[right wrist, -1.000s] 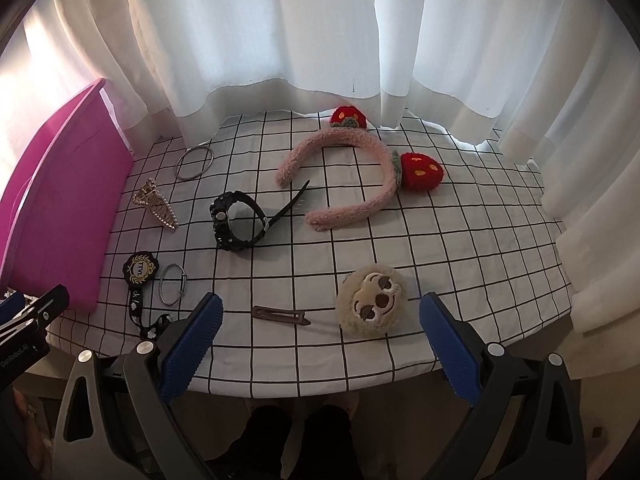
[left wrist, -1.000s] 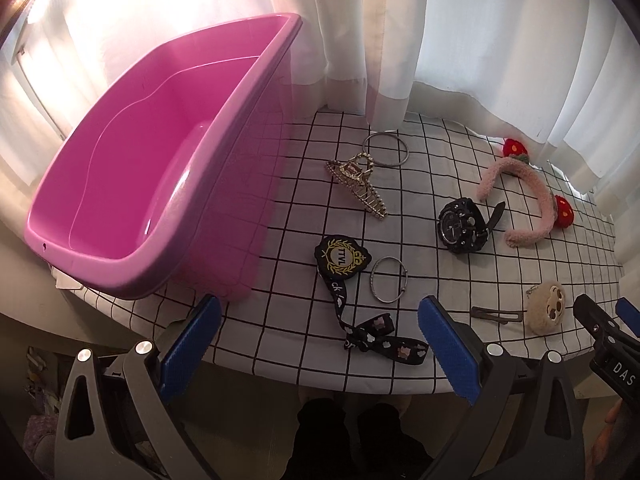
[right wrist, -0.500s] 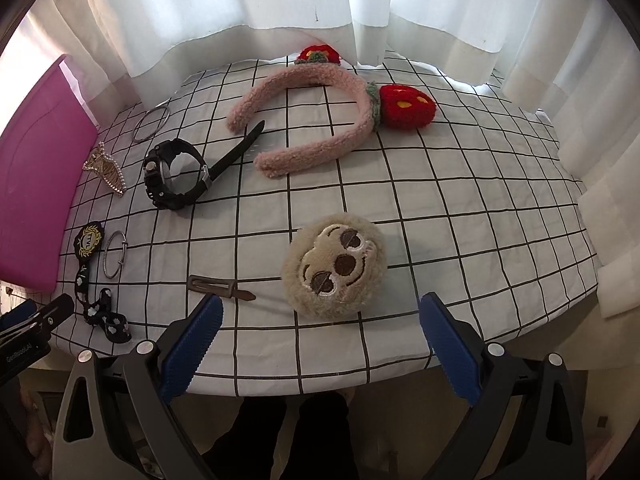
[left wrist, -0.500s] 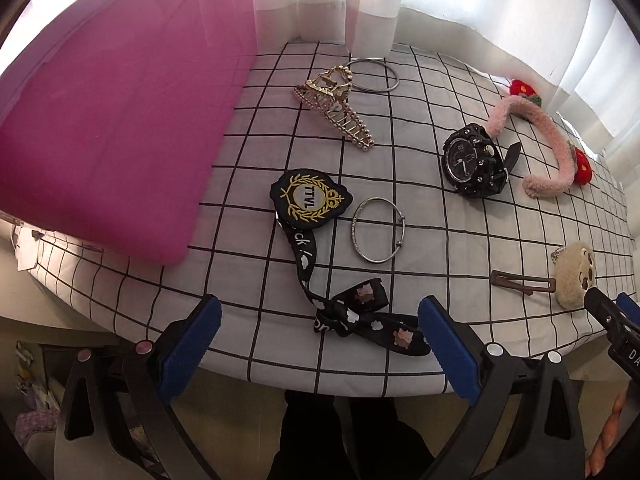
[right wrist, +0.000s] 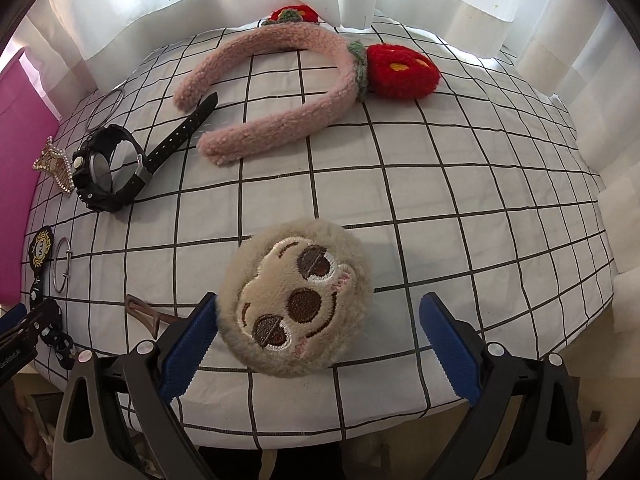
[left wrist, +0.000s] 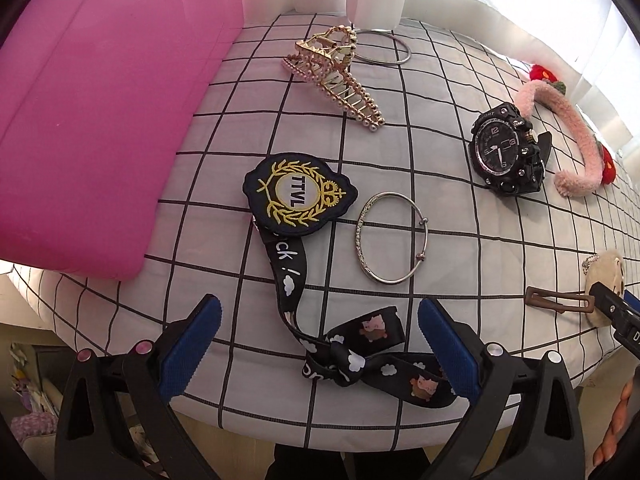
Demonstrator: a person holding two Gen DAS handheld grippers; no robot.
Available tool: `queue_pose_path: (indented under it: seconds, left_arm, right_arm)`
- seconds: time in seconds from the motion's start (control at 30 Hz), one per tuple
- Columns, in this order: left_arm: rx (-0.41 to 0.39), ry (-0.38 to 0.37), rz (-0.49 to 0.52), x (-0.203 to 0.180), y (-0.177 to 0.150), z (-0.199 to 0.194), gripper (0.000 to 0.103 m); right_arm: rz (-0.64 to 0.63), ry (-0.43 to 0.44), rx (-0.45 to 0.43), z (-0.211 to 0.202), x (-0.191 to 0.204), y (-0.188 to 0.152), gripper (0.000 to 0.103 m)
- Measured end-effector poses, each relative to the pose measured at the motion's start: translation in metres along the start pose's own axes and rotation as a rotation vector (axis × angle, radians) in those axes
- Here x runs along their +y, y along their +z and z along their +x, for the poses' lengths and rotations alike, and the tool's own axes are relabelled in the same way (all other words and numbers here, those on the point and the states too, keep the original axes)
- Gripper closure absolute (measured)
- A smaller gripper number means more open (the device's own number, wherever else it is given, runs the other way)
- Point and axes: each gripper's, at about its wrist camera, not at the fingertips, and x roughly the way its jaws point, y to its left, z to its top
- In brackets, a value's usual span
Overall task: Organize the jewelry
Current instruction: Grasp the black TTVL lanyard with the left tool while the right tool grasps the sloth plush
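Over the last second both grippers have dropped in close to the bench (right wrist: 460, 216): the left gripper (left wrist: 318, 344) now hangs with its jaws spread wide over the black ribbon lanyard (left wrist: 360, 354), and the right gripper (right wrist: 318, 340) has its released jaws flanking the plush sloth charm (right wrist: 298, 298). Nothing is grasped yet. The pink bin (left wrist: 100, 112) stands at the left, so two pickups look imminent.
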Motion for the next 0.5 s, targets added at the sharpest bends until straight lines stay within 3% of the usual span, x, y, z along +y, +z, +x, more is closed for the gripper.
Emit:
queue_pose_path:
  seconds: [0.17, 0.5]
  left_arm:
    - [0.021, 0.003, -0.018, 0.003, 0.004, 0.013, 0.006]
    - [-0.027, 0.006, -0.005, 0.001, -0.003, 0.012, 0.009]
  right_arm:
    - [-0.008, -0.001, 0.014, 0.009, 0.0, 0.002, 0.009]
    - [-0.003, 0.003, 0.017, 0.018, -0.001, -0.003, 0.009]
